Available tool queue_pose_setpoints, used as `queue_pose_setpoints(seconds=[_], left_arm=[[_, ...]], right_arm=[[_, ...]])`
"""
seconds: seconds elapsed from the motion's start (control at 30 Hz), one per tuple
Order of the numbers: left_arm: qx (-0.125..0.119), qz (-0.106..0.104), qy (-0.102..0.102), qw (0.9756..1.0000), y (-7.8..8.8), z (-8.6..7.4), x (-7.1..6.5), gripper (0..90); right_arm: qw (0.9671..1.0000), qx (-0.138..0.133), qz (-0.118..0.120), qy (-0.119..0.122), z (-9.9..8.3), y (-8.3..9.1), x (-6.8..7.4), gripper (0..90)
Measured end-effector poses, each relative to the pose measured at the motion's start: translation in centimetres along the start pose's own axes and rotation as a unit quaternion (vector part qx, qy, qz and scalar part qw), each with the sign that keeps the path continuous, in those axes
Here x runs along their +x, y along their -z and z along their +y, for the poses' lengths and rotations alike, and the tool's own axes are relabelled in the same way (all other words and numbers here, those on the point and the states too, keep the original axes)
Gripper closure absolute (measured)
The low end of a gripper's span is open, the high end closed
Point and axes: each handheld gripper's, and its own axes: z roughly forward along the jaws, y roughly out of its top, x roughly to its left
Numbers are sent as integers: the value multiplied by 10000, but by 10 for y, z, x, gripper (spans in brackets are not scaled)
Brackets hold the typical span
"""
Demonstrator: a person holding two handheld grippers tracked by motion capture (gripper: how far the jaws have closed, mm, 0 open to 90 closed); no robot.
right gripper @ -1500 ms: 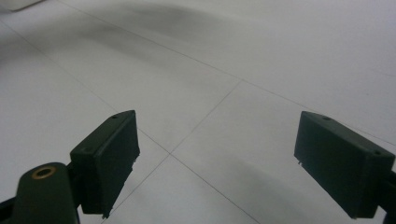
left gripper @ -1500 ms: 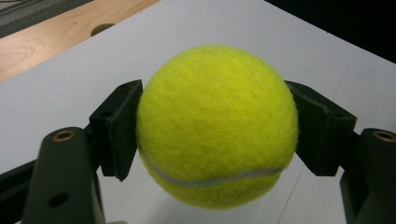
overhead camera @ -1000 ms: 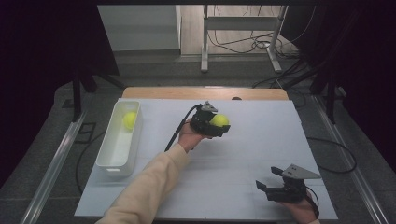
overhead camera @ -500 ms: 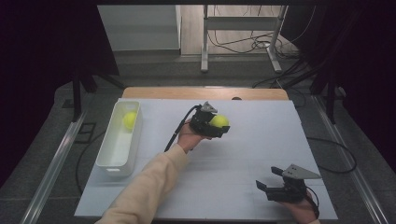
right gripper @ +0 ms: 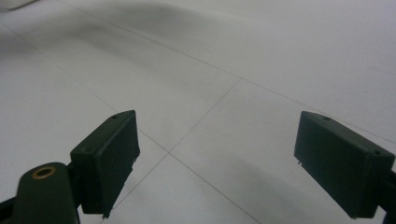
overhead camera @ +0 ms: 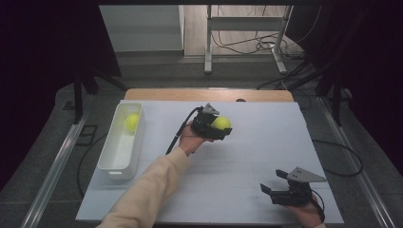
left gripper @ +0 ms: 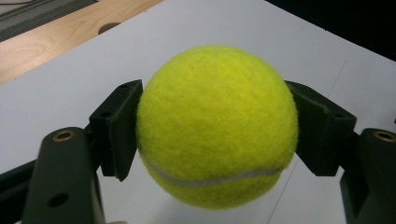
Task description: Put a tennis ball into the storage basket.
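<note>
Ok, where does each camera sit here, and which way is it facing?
High view: above the near table edge, looking forward and down at the white table; both forearms and tools show.
Left gripper view: on the left tool, looking along its jaws, which clamp the fuzzy yellow-green tennis ball.
Right gripper view: on the right tool, looking down at the bare table between open jaws.
Shared: the high and left gripper views both show the clamped ball.

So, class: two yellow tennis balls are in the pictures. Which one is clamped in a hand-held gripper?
The tennis ball over the middle of the table, pinched between the left hand-held gripper jaws. The other ball lies loose in the white tray.
</note>
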Motion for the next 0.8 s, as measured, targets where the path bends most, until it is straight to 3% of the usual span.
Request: queue_pose_setpoints(seconds=[0.8], left_arm=[[-46, 70, 46, 10000, 12, -5, 6, 260]], right_arm=[[10000, 7, 3, 9, 0, 0, 0, 144]])
